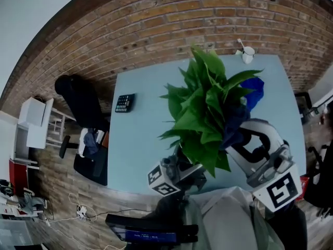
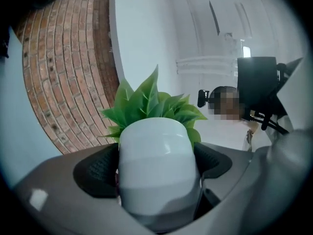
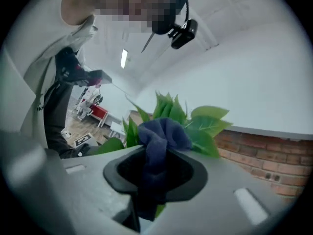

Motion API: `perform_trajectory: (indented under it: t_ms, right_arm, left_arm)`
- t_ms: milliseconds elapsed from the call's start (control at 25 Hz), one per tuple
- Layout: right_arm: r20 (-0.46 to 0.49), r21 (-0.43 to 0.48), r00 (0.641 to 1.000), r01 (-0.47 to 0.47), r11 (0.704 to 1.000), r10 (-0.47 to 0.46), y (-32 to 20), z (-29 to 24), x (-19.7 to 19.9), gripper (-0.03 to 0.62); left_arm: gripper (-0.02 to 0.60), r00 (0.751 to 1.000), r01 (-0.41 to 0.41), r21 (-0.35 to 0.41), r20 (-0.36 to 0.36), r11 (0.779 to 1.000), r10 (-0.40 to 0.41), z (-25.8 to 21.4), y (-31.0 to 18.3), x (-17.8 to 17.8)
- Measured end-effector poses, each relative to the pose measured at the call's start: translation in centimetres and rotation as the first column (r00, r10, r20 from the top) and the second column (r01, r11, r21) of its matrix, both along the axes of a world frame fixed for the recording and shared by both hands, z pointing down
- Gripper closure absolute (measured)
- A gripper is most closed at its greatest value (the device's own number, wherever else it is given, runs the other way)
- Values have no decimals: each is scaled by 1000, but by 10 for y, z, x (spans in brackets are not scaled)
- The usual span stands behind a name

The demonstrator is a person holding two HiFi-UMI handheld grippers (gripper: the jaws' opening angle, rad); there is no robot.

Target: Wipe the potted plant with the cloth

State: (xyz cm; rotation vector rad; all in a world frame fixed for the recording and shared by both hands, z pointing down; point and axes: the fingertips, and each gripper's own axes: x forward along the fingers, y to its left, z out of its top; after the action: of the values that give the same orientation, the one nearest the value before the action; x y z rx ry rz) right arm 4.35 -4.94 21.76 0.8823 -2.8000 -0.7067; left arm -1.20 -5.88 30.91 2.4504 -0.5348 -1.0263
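Office chair, dark, stands farthest left of the potted plant, off the edge of the worktop. Calculator lies flat on the pale blue worktop, well to the plant's left.

Left gripper sits at the plant's base, under the near leaves. In the left gripper view its two dark pads are clamped on either side of the white pot, with green leaves fanning out past the rim. In the head view the foliage hides the pot.

Right gripper is at the plant's right side, touching the leaves. Its jaws pinch a dark blue cloth, which is bunched above the pads and pressed against the foliage. In the head view the cloth shows among the plant's right-hand leaves.

White cup stands beyond the plant, to its right, near the worktop's far edge.
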Motion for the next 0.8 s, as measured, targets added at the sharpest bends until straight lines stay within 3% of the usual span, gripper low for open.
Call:
perform_trajectory:
  t_ms: [280,400,560,640,720,800]
  right_arm:
    - [40,-141,996,85,986,-80,9,24,-15,488]
    - [-37,-148,997,56,987,-62,7,38,-5,488]
    - [-148,-233,985,52,971,-88,2,73,5,489]
    - [-198,-254,978,7,967,-59,-5,86,15,490]
    - [-91,-306,994,-81,949,55,-14,71,36,490]
    - [54,-241,991,-107,965,123,-20,26,52,490]
  left_arm:
    - [86,1000,18,-1,10,1000,-18,-2,2,-3]
    - [88,999,28,-27,-46,999,-29,2,-2,-15]
    - [89,988,13,-17,-153,1000,-15,-6,-2,-34]
    - [89,989,13,0,-149,1000,-13,-9,-2,-38]
    - [89,994,9,8,-113,1000,-8,-8,-1,-37]
    - [89,994,-8,12,-105,1000,9,-9,2,-35]
